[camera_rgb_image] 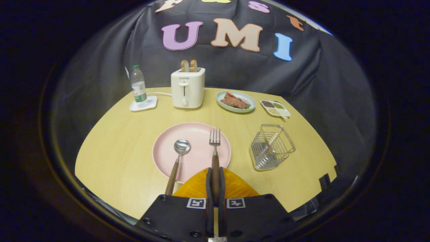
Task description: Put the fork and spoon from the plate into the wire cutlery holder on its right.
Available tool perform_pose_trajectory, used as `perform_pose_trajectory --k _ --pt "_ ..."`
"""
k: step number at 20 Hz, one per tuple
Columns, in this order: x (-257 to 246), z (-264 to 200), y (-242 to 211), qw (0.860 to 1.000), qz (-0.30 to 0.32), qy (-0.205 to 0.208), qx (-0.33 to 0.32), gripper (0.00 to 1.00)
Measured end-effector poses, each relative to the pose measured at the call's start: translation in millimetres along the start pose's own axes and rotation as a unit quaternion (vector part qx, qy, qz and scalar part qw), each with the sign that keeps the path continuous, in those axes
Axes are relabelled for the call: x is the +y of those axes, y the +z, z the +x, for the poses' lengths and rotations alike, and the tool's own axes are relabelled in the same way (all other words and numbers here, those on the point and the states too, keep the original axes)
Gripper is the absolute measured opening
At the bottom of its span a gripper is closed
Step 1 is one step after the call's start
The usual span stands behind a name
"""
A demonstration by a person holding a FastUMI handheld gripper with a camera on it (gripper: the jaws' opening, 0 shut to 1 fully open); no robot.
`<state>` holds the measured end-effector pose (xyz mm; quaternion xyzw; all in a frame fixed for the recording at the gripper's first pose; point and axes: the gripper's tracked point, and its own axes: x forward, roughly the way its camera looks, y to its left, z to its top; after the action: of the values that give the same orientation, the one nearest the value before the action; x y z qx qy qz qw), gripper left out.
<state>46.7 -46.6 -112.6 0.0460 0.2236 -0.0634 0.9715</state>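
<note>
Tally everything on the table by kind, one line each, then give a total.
Cutlery: 2, the fork, its handle clamped between the fingers of the gripper, and the spoon.
Plates and dishes: 3, the pink plate, the food plate, the divided sauce dish.
Wire cutlery holder: 1.
Toaster: 1.
Water bottle: 1.
Coaster: 1.
Total: 9.

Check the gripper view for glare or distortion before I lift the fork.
Gripper view: fisheye bends the table edge; fork and spoon are sharp, with a mild glint on the spoon bowl; the gripper is shut on the fork handle; the wire cutlery holder reads clearly.
</note>
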Motion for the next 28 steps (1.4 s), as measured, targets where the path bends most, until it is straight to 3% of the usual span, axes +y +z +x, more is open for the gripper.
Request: perform_pose_trajectory --k 7,11,14,25,28 --pt "-52 -38 29 0.991 0.087 -0.069 0.068 0.08" --pt "-79 -36 46 0.975 0.171 -0.104 0.095 0.08" --pt "-99 -22 44 0.963 0.2 -0.128 0.13 0.08" --pt "-110 36 22 0.933 0.223 -0.089 0.269 0.09" --pt "-116 43 22 0.931 0.216 -0.081 0.284 0.1"
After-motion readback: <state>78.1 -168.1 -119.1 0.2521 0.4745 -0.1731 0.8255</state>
